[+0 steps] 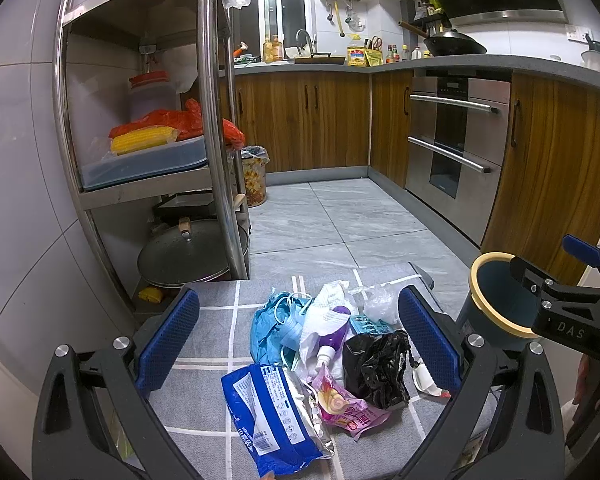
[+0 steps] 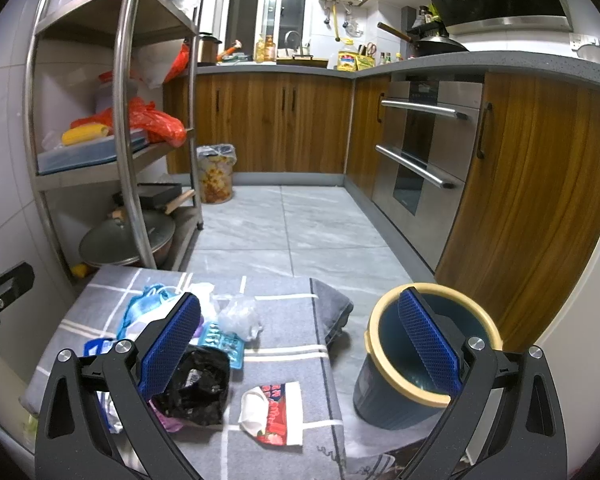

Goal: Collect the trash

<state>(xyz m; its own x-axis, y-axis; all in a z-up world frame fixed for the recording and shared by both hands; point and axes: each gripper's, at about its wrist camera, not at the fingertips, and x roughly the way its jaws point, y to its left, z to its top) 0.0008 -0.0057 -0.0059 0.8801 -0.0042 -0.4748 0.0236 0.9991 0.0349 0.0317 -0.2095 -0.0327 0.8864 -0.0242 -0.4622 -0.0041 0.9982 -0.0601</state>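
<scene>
A heap of trash lies on a grey checked mat [image 1: 204,396] [image 2: 288,320]: a blue wrapper [image 1: 268,416], a pink packet [image 1: 340,404], a crumpled black bag [image 1: 376,368] [image 2: 198,384], a purple bottle [image 1: 334,340] on white paper, a blue mask [image 1: 276,324] and a clear bag [image 2: 240,316]. A red and white wrapper [image 2: 272,412] lies apart on the mat. A dark blue bin with a yellow rim [image 2: 404,400] [image 1: 496,308] stands on the floor to the right of the mat. My left gripper [image 1: 300,336] hangs open over the heap. My right gripper [image 2: 300,344] is open between heap and bin.
A steel shelf rack [image 1: 212,120] with pans, corn and a red bag stands at the left. Wooden cabinets [image 2: 532,184] and a steel oven [image 2: 424,148] line the right and far side. A floral bin [image 2: 216,176] stands by the rack. Grey tile floor [image 2: 284,224] lies beyond the mat.
</scene>
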